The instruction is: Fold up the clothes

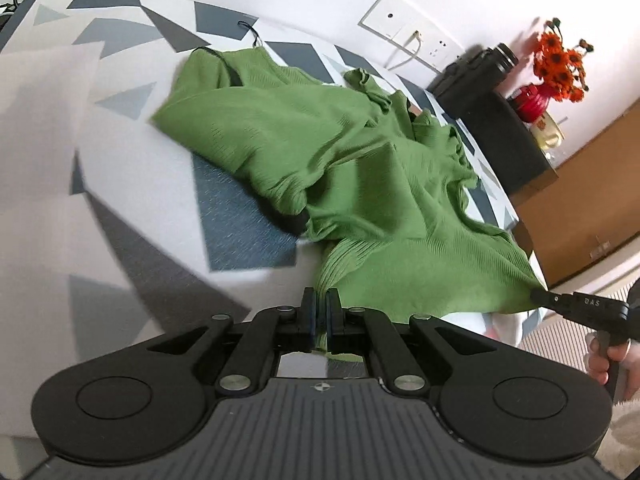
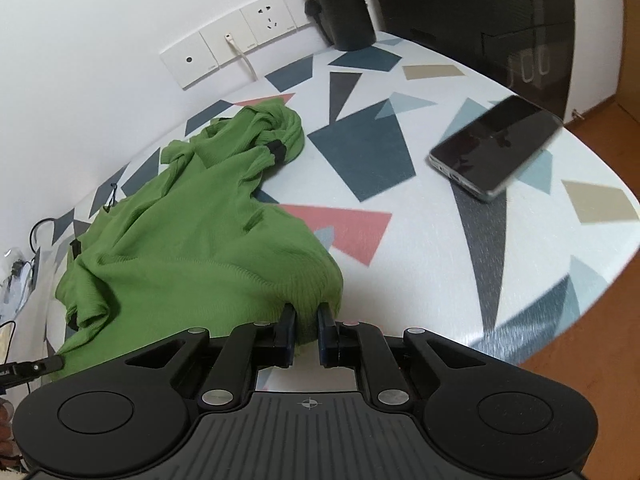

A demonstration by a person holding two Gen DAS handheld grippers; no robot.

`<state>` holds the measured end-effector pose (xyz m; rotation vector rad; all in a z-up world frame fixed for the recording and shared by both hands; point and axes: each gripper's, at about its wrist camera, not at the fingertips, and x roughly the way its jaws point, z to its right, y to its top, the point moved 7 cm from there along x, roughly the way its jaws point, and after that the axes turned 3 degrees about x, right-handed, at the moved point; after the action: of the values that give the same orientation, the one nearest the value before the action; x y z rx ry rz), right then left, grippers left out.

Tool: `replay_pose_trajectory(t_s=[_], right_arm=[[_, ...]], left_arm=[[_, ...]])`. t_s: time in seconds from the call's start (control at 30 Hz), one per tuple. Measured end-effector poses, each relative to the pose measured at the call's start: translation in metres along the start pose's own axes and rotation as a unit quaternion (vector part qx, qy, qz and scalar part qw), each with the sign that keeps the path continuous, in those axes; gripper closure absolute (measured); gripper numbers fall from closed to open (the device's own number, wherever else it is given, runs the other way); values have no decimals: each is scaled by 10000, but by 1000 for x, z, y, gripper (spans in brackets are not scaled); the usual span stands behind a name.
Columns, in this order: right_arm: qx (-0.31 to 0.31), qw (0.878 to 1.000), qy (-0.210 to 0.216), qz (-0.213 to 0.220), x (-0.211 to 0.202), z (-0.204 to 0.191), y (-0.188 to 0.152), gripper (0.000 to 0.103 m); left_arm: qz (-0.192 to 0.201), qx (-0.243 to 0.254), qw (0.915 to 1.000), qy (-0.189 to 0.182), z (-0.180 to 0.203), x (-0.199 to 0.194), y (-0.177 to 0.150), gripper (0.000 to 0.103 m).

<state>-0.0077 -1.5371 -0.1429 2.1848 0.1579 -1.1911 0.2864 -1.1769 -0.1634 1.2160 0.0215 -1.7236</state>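
I find the green garment (image 1: 320, 148) crumpled on the patterned table (image 2: 440, 240), its length running away from both tongs toward the wall. Its near hem spans my two hands, each at one corner. My left gripper (image 1: 320, 316) is clamped nearly flat on thin hem; my right gripper (image 2: 306, 332) is closed on a thicker bunch of hem. A phone (image 2: 496, 148) lies well apart

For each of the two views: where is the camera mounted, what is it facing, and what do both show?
Left wrist: on the left gripper, angled down along the green garment towards the flowers; a hand shows.
Right wrist: on the right gripper, facing the phone and wall sockets.
Shared: garment, patterned table, sockets, each other's gripper.
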Motion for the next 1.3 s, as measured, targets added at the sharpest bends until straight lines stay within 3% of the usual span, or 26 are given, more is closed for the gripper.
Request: replay_pose_trajectory(t_s=[0.2, 0.23, 0.27, 0.3, 0.37, 0.4, 0.47, 0.63, 0.73, 0.87, 1.0, 1.17, 1.3], right_arm=[[93, 9981, -519, -319, 3, 1, -32, 92], [82, 9972, -665, -346, 3, 1, -36, 87], [57, 9959, -826, -350, 4, 1, -38, 75], [31, 9955, -892, -312, 3, -1, -37, 70], [-21, 9958, -899, -182, -1, -10, -30, 59], [-48, 9958, -902, -116, -3, -14, -27, 57], [-113, 9959, -901, 25, -7, -23, -18, 49], [-482, 9960, -622, 423, -22, -63, 34, 49], [-661, 9952, -318, 644, -31, -89, 75, 49], [-1088, 9898, 76, 914, -37, -128, 128, 49], [-1658, 9816, 312, 898, -11, -157, 161, 47], [-2418, 9687, 290, 487, 57, -180, 175, 47], [-2967, 9549, -22, -91, 129, -177, 161, 47]], left_arm=[[-616, -184, 9978, -163, -17, -4, -35, 98], [-649, -160, 9976, -158, -17, -4, -38, 98], [-590, -174, 9980, -155, -18, -5, -35, 96], [-531, -188, 9983, -151, -19, -6, -32, 92], [-400, -209, 9989, -147, -20, -9, -25, 71], [-260, -182, 9994, -164, -19, -13, -18, 65], [25, -119, 9997, -198, -16, -23, -4, 65], [960, 169, 9951, -135, -3, -54, 47, 65], [1433, 62, 9895, -193, 3, -69, 85, 71], [1858, 254, 9823, -28, 14, -81, 127, 71], [1728, 205, 9839, 409, 7, -58, 141, 71], [818, 26, 9940, 722, -5, -3, 115, 71], [79, -138, 9925, 1213, -13, 36, 85, 67]])
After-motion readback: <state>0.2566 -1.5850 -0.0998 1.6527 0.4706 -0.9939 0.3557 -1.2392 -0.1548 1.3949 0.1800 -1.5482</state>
